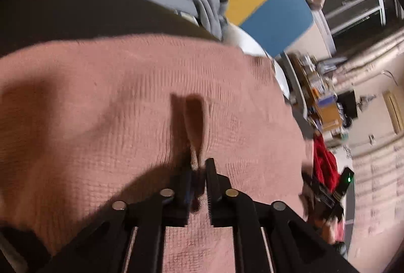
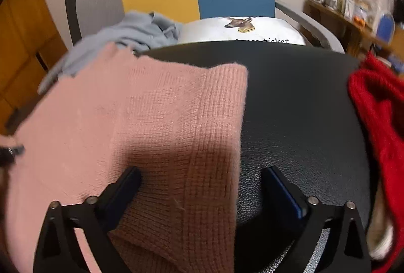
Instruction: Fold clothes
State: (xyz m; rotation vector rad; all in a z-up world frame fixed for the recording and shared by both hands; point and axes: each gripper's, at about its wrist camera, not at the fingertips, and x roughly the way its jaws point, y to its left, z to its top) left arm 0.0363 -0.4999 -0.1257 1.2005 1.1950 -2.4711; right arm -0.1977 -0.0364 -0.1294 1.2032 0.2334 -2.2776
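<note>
Pink knit sweater (image 2: 156,126) lies spread on the dark desk (image 2: 298,101), its folded right edge running straight down the middle of the right wrist view, with bare desk beside it. We hold the right gripper (image 2: 202,179) tilted steeply down over that edge, fingers wide apart and straddling it: one fingertip over the knit, the other over the desk, nothing pressed between them. The left gripper (image 1: 199,167) also points down onto the broad pink panel, fingers drawn nearly together; a small ridge of knit seems pinched between the tips, though motion blur keeps us from being sure. Grey garment (image 2: 131,33) bunches at the far edge of the desk, a white printed shirt (image 2: 242,29) lies beyond it, and a red knit (image 2: 378,106) sits well to the right. We judge the step to be another fold of the sweater. To do it well, we should lower the right fingers so both layers of the edge sit fully between them before closing, then lift both sides together to keep the crease straight. Risk: catching only the top layer.
</note>
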